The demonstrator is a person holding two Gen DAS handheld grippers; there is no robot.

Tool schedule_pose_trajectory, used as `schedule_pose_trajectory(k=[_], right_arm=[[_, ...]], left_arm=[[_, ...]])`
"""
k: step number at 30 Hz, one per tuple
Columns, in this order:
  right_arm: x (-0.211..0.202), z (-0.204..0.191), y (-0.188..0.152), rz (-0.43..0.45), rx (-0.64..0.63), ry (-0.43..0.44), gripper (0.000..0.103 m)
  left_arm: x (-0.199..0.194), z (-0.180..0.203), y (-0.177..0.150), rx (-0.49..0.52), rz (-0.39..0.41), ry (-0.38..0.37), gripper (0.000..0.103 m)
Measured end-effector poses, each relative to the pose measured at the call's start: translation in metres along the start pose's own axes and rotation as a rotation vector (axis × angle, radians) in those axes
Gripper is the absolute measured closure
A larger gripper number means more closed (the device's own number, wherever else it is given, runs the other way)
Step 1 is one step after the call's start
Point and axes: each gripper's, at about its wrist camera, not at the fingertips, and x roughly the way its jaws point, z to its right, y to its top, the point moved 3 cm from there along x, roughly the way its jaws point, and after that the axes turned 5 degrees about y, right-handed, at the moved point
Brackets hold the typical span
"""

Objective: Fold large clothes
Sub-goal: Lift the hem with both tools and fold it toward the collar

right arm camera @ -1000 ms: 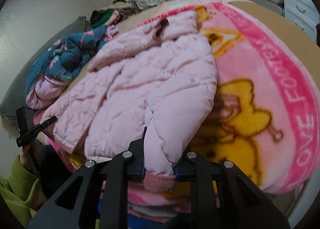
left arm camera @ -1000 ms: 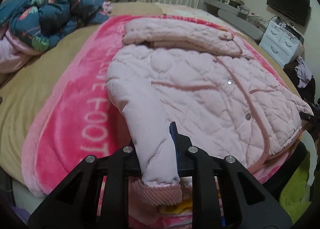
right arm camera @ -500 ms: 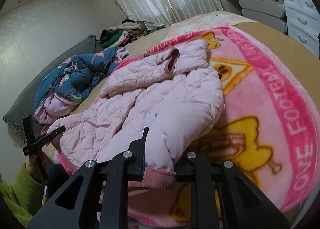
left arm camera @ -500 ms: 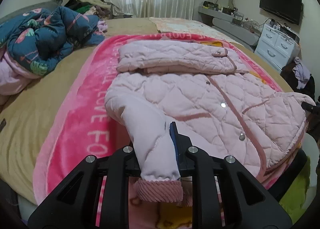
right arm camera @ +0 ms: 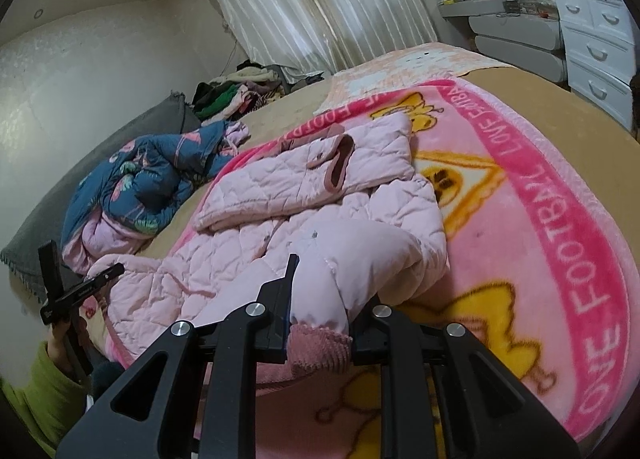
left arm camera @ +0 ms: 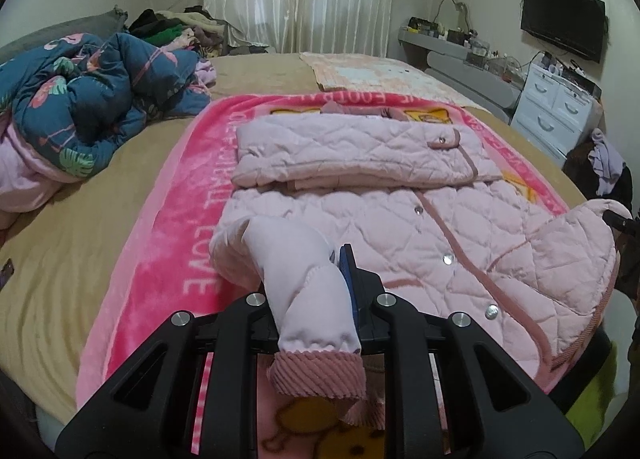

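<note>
- On a bed spread with a pink blanket (left arm camera: 160, 243), a pink quilted jacket (left arm camera: 400, 227) lies front up, hood folded down over its chest.
- Left gripper (left arm camera: 316, 299) is clamped on one sleeve just above its ribbed cuff (left arm camera: 320, 371); right gripper (right arm camera: 320, 299) is clamped on the other sleeve the same way.
- Only the left view shows a wall television (left arm camera: 564, 27).
- Only the right view shows a green sleeve (right arm camera: 36, 391) at the bed's edge.
</note>
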Motion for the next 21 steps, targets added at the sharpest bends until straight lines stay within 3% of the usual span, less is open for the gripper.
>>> schedule_pose_trajectory(k=[12,21], right_arm=[[0.003,0.012,0.04,0.073,0.058,0.003,0.086],[0.011,0.0,0.088,0.144,-0.013,-0.033,0.086]], left_arm=[[0.003,-0.018,0.045,-0.035,0.066,0.001,0.091],[0.007,-0.027,0.087,-0.031,0.133,0.016,0.09]])
